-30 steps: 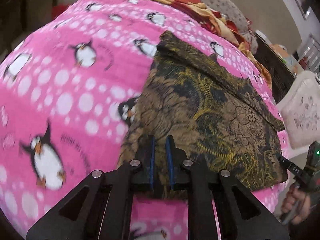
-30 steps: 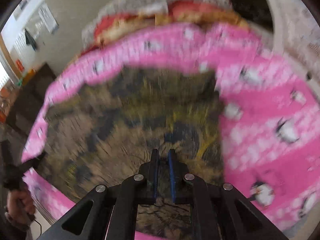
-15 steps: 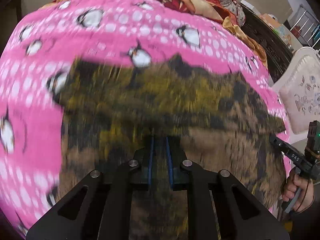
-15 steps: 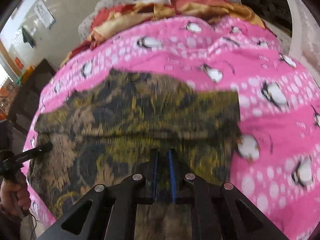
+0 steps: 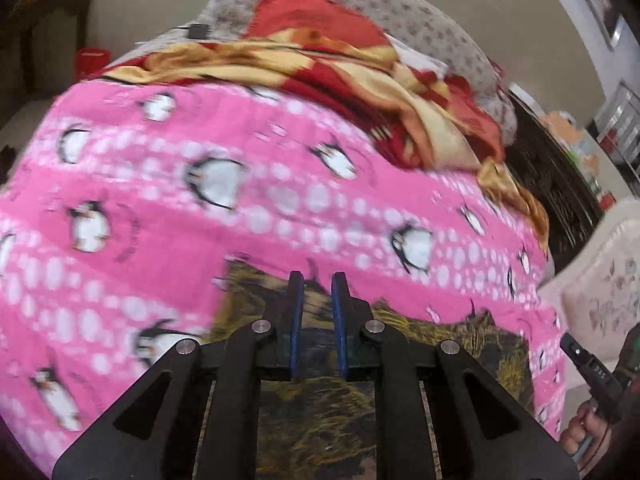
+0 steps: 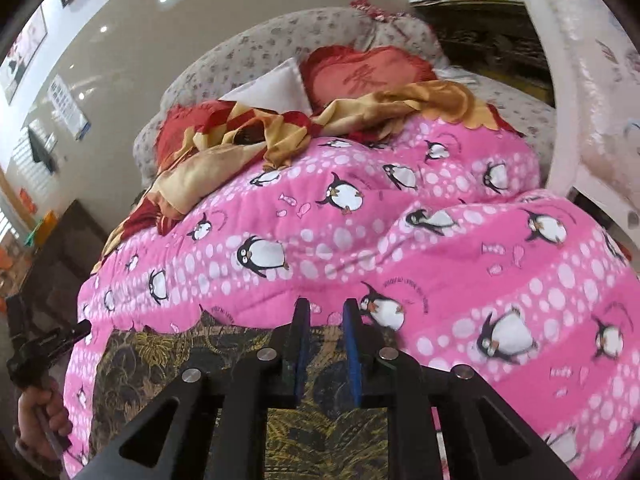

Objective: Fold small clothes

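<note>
A dark garment with a brown and gold floral print lies on a pink penguin blanket. My left gripper is at the garment's far edge. Its blue pads stand close together with cloth showing between them. In the right wrist view the same garment lies low on the blanket. My right gripper hangs over its far edge. Its jaws are opening, and the pads stand clear of the cloth seen through the gap. Each view shows the other gripper at its side edge, held by a hand.
A crumpled red and gold cloth lies beyond the blanket, with a red cushion and a grey flowered backrest behind it. A white padded piece and a dark carved cabinet stand to one side.
Both grippers have travelled forward across the garment to its far edge, and far less of it shows ahead of them. The right jaws have spread apart. The left jaws keep their gap.
</note>
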A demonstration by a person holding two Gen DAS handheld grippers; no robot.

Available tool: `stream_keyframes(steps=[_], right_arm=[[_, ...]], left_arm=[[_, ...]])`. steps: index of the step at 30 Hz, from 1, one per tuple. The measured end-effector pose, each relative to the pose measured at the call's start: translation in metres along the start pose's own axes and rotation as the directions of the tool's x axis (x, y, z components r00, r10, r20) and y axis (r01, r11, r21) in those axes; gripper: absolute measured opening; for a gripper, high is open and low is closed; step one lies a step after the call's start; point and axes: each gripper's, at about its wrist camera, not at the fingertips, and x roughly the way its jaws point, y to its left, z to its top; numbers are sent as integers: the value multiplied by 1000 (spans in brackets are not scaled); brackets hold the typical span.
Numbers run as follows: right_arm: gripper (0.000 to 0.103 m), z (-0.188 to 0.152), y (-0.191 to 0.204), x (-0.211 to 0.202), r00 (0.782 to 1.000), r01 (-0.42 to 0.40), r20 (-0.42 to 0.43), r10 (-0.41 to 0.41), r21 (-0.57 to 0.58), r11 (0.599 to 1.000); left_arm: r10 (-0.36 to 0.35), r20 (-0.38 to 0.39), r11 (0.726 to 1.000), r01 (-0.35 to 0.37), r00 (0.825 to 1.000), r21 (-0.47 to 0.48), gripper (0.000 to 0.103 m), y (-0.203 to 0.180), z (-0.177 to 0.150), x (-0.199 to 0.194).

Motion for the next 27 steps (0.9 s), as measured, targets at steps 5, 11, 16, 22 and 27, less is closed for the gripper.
stream_keyframes(steps=[5, 11, 16, 22, 27], right_arm=[[39, -32, 15, 53, 987, 156, -39, -158, -31, 987], [56, -37, -12, 71, 994, 105, -49, -102, 49, 993], [59, -33, -16, 78, 997, 64, -47, -61, 56, 996], [59, -26, 11, 46, 983, 181, 37, -179, -28, 983], [60, -32, 94, 33, 995, 95, 57, -83, -239, 966]], left_arm=[[131, -18, 991, -130, 991, 38, 12, 12, -18, 51], [9, 36, 994, -5, 999, -112, 11, 55, -36, 41], [29, 38, 994, -24, 999, -108, 11, 50, -35, 46], [117, 52, 992, -114, 992, -52, 11, 11, -22, 12], [-68, -4, 989, 68, 998, 129, 12, -76, -41, 17]])
